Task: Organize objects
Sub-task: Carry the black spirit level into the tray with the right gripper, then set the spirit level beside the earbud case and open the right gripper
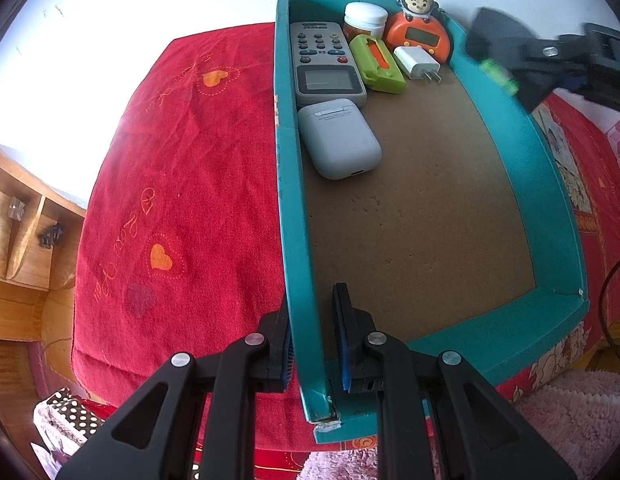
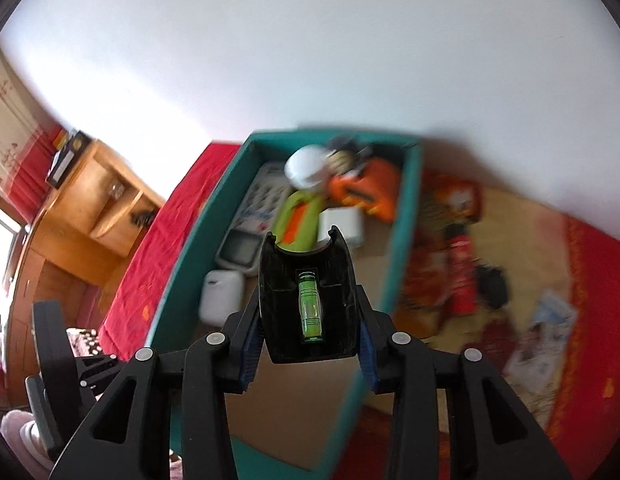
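A teal box (image 1: pixel 510 128) with a brown floor lies on a red blanket (image 1: pixel 182 168). At its far end are a grey remote (image 1: pixel 322 60), a white earbud case (image 1: pixel 338 140), a green holder (image 1: pixel 376 64), a white charger (image 1: pixel 416 64), an orange monkey clock (image 1: pixel 418 32) and a white-lidded jar (image 1: pixel 364 18). My left gripper (image 1: pixel 312 304) is shut on the box's left wall near the front corner. My right gripper (image 2: pixel 308 344) is shut on a black tool with a green bubble vial (image 2: pixel 310 300), held above the box (image 2: pixel 182 280); the same tool (image 1: pixel 494 36) hovers over the box's far right wall.
A wooden cabinet (image 1: pixel 18 232) stands left of the bed. Beyond the box's right wall lie a red bottle-like item (image 2: pixel 462 272), a dark object (image 2: pixel 492 286) and papers (image 2: pixel 546 340), all blurred. A pink rug (image 1: pixel 570 420) lies below the bed's front edge.
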### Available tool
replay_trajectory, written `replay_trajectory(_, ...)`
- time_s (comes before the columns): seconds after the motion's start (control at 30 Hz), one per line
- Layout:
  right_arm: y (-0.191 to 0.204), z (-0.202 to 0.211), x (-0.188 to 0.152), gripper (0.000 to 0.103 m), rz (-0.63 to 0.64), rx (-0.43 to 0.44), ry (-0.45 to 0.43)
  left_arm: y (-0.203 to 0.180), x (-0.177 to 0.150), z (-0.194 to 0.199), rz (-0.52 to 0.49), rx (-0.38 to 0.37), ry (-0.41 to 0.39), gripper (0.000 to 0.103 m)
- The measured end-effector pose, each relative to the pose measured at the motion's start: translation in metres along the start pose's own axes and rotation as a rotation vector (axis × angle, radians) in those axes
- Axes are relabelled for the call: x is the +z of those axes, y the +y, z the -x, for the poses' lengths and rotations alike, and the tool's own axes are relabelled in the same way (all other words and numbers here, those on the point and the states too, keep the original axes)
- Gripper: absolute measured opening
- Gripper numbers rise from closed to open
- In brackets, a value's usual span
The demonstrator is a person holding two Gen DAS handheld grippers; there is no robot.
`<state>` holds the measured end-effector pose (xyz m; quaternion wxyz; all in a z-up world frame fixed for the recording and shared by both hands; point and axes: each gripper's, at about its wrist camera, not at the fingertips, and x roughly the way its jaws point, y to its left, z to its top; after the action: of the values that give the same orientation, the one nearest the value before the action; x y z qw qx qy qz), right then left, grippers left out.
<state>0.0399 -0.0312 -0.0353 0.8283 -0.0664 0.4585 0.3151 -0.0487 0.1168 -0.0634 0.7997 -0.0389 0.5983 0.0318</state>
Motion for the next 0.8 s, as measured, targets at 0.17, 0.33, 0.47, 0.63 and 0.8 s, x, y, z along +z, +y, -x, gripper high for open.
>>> replay_trajectory(0.17,0.021,-0.035,-0.002,0.041,0.010,-0.009,0.067,0.002,-0.001,0.000,0.001,-0.007,-0.007,0.015)
replay_trajectory(0.33,0.027,-0.064,-0.008,0.041,0.018,-0.022,0.124,0.005,-0.003,0.001,0.007,-0.016,-0.015,0.015)
replay_trajectory(0.47,0.024,-0.074,-0.009,0.041,0.009,-0.011,0.140,0.006,-0.005,0.002,0.008,-0.023,-0.020,0.015)
replay_trajectory(0.63,0.020,-0.073,-0.010,0.042,-0.002,0.005,0.161,0.009,-0.007,0.003,0.005,-0.030,-0.021,0.015)
replay_trajectory(0.8,0.026,-0.055,-0.007,0.051,0.067,-0.038,0.138,0.012,-0.009,0.004,0.002,-0.038,-0.022,0.015)
